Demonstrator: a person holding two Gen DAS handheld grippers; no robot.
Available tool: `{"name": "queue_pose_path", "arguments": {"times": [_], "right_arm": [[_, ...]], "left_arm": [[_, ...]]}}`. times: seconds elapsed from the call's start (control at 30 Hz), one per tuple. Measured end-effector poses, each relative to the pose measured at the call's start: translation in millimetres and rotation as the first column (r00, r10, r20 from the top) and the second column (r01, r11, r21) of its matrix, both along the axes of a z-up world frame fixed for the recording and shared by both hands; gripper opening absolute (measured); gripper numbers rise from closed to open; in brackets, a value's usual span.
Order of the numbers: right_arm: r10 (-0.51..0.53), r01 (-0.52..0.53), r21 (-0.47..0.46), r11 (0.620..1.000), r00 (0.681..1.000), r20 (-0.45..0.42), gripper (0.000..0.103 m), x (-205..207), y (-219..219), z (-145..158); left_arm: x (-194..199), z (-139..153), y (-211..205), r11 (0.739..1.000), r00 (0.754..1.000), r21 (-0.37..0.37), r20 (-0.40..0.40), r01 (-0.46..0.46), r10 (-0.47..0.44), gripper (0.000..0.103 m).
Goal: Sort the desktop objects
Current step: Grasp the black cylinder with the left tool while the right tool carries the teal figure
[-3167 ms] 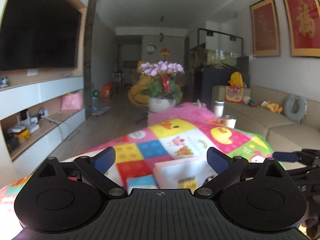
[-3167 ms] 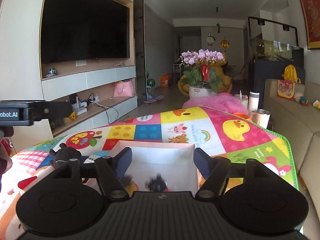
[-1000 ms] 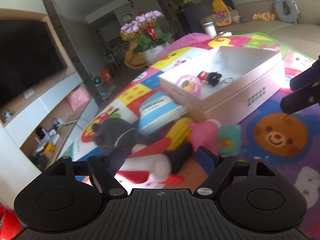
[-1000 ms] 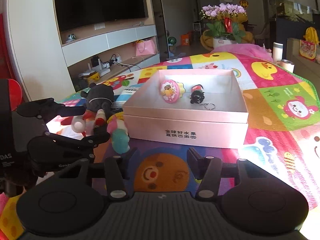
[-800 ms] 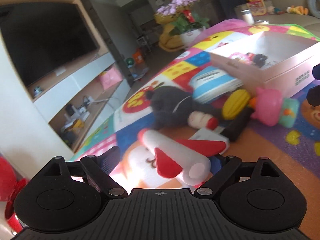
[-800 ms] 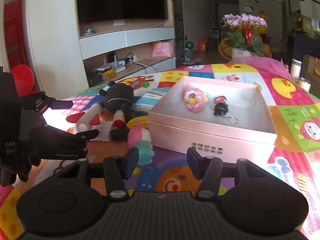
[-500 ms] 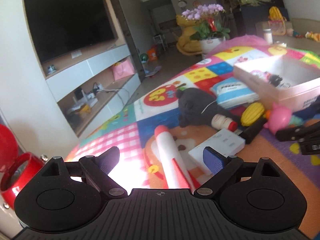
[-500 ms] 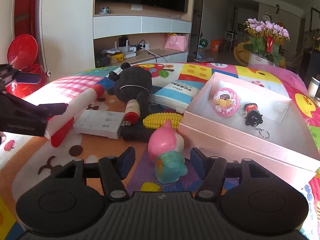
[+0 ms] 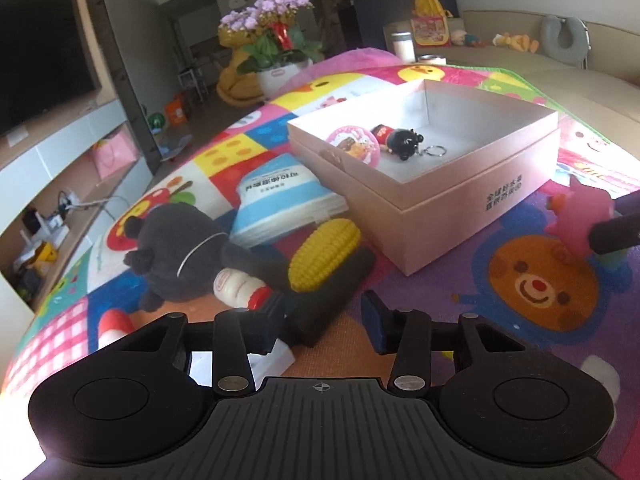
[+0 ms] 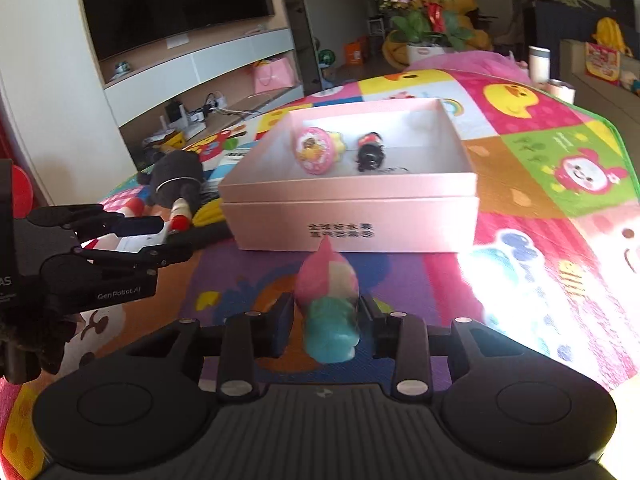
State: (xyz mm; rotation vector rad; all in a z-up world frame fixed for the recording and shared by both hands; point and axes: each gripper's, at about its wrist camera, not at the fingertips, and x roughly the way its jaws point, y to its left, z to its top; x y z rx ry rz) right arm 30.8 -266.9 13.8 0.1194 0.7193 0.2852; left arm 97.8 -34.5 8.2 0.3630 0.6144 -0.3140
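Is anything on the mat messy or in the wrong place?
Yes. Left of the pink box, toys lie in a heap: a black plush on its side, a small bottle tipped over, and a toy corn resting on a black block.

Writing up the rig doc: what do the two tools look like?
Both tools are matte black plastic: a ribbed body, two round domed housings, angled link arms with silver screws, and blue pads on the fingers. The left tool, seen from the side, carries white "GenRobot.AI" lettering. No cables or sleeves visible.
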Motion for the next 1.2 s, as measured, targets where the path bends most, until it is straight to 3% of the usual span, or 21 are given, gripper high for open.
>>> {"name": "queue_pose_path", "arguments": {"times": [0.17,0.33,0.43,0.63,0.7,0.8,0.87,1.0,1.07,1.2], "right_arm": [[-0.111,0.109,0.049,0.993,0.994,0.022,0.066,-5,-17,-16],[-0.111,0.109,0.068,0.992,0.993,0.038,0.081,-6,-14,-22],[-0.118,0.116,0.086,0.990,0.993,0.022,0.081,-5,-17,-23],[-0.114,0.112,0.088,0.990,0.993,0.018,0.086,-4,-17,-24],[-0.113,0.111,0.085,0.990,0.993,0.019,0.087,-4,-16,-24],[-0.115,0.114,0.085,0.990,0.993,0.017,0.089,-4,-16,-24],[-0.116,0.115,0.086,0.990,0.993,0.015,0.090,-3,-16,-24],[-0.121,0.119,0.081,0.990,0.992,0.018,0.091,-2,-15,-25],[-0.125,0.123,0.084,0.989,0.992,0.018,0.091,-2,-15,-25],[-0.131,0.129,0.090,0.988,0.991,0.019,0.093,-2,-17,-26]], "left_arm": [[12,-5,-8,0.999,0.999,-0.001,-0.027,0.038,-0.038,0.045],[14,-6,-11,0.998,0.997,0.017,-0.031,0.068,-0.068,0.039],[2,-3,-10,0.997,0.997,0.005,-0.022,0.078,-0.078,0.035],[-52,10,-12,0.980,0.980,-0.033,-0.045,0.194,-0.195,0.036],[-66,13,-11,0.977,0.976,-0.046,-0.053,0.210,-0.212,0.040],[-71,14,-11,0.989,0.989,-0.049,-0.047,0.138,-0.141,0.058],[-62,14,-12,0.993,0.994,-0.073,-0.051,0.094,-0.098,0.061],[-30,4,-18,0.994,0.997,-0.111,-0.081,-0.010,0.001,0.054],[-17,-3,-20,0.993,0.995,-0.110,-0.091,-0.044,0.034,0.036],[-14,-5,-16,0.991,0.995,-0.118,-0.080,-0.066,0.057,0.023]]}}
